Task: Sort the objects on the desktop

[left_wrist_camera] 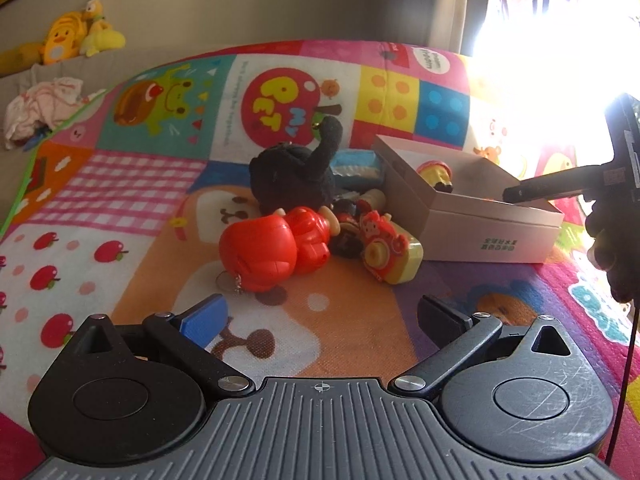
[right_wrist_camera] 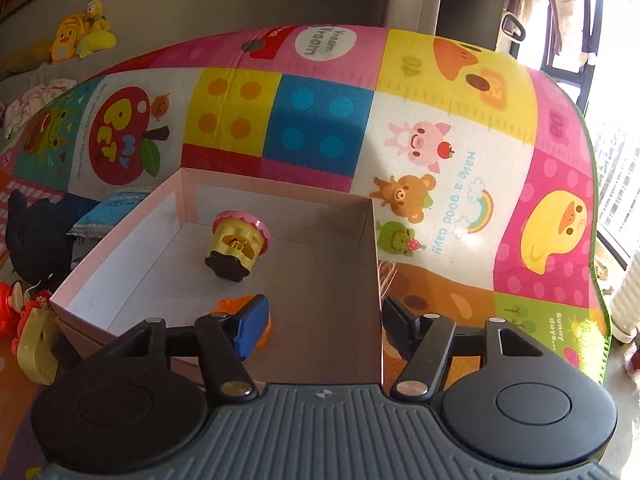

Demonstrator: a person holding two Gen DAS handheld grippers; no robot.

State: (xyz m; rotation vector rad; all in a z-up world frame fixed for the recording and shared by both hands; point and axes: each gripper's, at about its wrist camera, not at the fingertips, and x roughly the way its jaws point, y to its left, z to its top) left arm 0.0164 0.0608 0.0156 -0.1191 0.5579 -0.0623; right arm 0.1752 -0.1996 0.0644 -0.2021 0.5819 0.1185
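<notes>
A heap of toys lies on the colourful play mat: a red figure, a black plush, a yellow camera toy and a blue packet. My left gripper stands open just in front of the red figure, holding nothing. Right of the heap is an open cardboard box, and a yellow toy with a pink top lies on its floor. My right gripper is open over the box's near right corner. An orange toy lies in the box, half hidden by the blue pad.
The mat's far edge curves up against a grey wall. Yellow plush toys and a crumpled cloth lie on a sofa at the back left. A bright window glares at the right, with a white object on the floor beside the mat.
</notes>
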